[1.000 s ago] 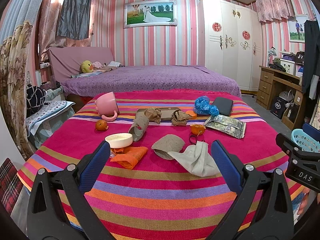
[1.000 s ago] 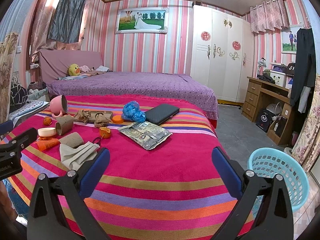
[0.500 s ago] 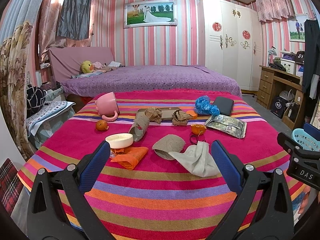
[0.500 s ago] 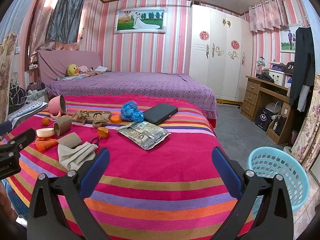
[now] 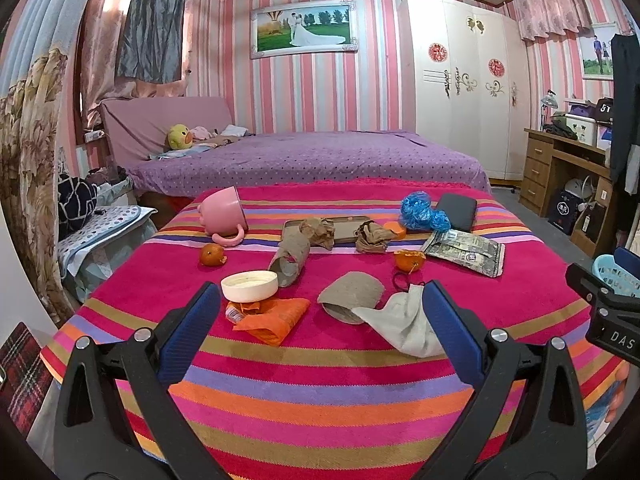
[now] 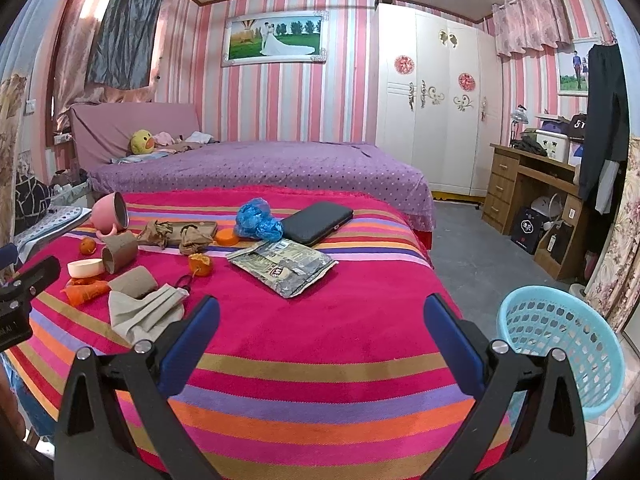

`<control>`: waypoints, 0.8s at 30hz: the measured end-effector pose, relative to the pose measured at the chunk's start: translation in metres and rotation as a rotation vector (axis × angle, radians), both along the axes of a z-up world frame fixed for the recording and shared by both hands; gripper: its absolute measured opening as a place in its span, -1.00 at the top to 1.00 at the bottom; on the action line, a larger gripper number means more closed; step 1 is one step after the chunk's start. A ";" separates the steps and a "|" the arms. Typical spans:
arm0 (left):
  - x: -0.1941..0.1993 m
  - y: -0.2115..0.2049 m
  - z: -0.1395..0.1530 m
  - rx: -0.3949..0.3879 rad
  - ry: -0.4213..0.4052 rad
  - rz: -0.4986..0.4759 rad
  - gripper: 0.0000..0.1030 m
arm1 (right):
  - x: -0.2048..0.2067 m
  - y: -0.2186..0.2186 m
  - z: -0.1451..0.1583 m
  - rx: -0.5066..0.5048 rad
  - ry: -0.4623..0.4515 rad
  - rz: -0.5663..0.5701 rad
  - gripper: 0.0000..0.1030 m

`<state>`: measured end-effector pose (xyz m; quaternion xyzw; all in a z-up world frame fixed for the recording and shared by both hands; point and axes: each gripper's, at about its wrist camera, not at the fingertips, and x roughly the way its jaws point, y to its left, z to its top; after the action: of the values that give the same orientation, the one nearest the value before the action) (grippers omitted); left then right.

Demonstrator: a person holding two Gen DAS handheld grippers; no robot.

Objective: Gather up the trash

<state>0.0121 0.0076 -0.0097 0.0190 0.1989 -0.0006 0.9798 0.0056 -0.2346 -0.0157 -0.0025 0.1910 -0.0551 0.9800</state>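
Bed (image 5: 320, 380): striped blanket, trash scattered on it
Basket (image 6: 560, 344): blue, on floor right of the bed
Left tongs (image 5: 320, 320): apart, holding nothing
Right tongs (image 6: 322, 324): apart, holding nothing
Wrapper (image 6: 284, 266): flat, mid-bed
Orange peel (image 6: 199, 264): near wrapper

I see a blanket (image 5: 320, 384) striped in magenta, orange, purple and tan, carrying a pink mug (image 5: 223, 213), a crumpled blue bag (image 5: 420, 211) and an orange cloth (image 5: 276, 318). The far bedspread (image 6: 260, 168) is purple with pale dots. The basket (image 6: 560, 344) is light blue, and my gripper pads (image 6: 192, 340) are dark blue.
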 end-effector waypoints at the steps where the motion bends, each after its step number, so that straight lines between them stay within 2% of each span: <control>1: 0.001 0.000 0.000 -0.004 0.003 -0.002 -0.89 | 0.001 -0.001 0.000 0.001 0.001 -0.003 -0.92; 4: 0.004 0.003 0.000 -0.012 0.017 -0.013 -0.89 | 0.005 -0.004 -0.002 0.009 0.004 -0.008 -0.92; 8: 0.010 0.006 0.003 0.026 0.011 -0.014 -0.89 | 0.014 -0.008 -0.003 0.011 0.020 -0.028 -0.92; 15: 0.021 0.026 0.009 0.013 0.034 -0.026 -0.89 | 0.024 0.003 -0.006 0.005 0.043 0.008 -0.92; 21: 0.040 0.075 0.018 -0.060 0.081 0.033 -0.89 | 0.040 0.024 -0.008 0.021 0.077 0.092 -0.92; 24: 0.045 0.090 0.016 -0.039 0.091 0.062 -0.89 | 0.045 0.039 -0.008 0.025 0.095 0.102 -0.92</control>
<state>0.0574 0.0974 0.0060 -0.0061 0.2439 0.0252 0.9695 0.0504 -0.1956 -0.0239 -0.0028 0.2376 -0.0024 0.9714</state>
